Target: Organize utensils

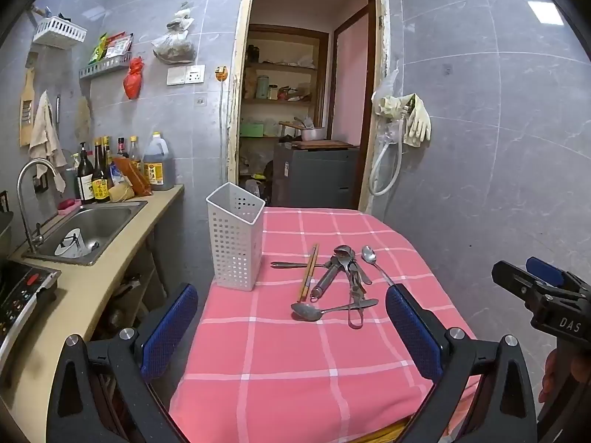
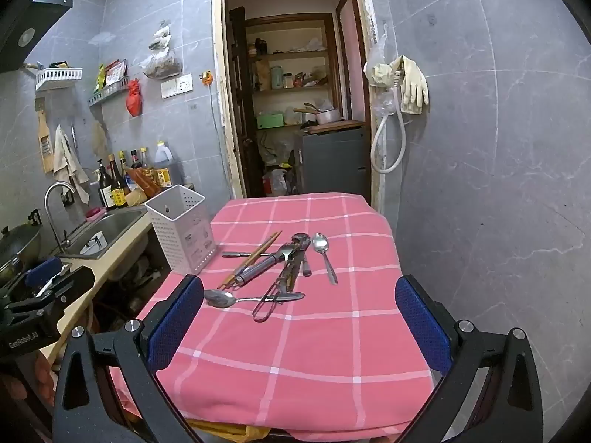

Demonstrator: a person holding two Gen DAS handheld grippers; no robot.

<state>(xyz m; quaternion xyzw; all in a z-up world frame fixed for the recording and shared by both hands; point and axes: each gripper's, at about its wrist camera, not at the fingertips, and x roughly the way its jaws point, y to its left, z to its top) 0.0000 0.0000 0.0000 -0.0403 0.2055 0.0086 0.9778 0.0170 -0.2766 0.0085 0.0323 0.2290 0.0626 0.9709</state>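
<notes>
On the pink checked tablecloth (image 1: 280,361), near the middle of the table, a loose heap of metal utensils (image 1: 341,277) is seen: several steel spoons and long-handled tools crossed over one another, with a pair of brown wooden chopsticks (image 1: 308,273) laid along its left side. One steel spoon (image 2: 324,254) is set slightly apart at the right edge of the heap, and another steel spoon (image 2: 229,299) lies across the near side, bowl to the left. Just left of the heap, at the table's left edge, a white perforated plastic utensil holder (image 1: 235,236) stands upright; nothing can be seen in it. Nearer the cameras, the left gripper (image 1: 291,332) and the right gripper (image 2: 299,328) are held above the near part of the cloth, each with its blue-padded jaws spread wide and nothing between them. Beyond the holder, a beige counter with a steel sink (image 1: 88,229) and dark sauce bottles (image 1: 94,177) is visible against the grey tiled wall (image 1: 480,110).
</notes>
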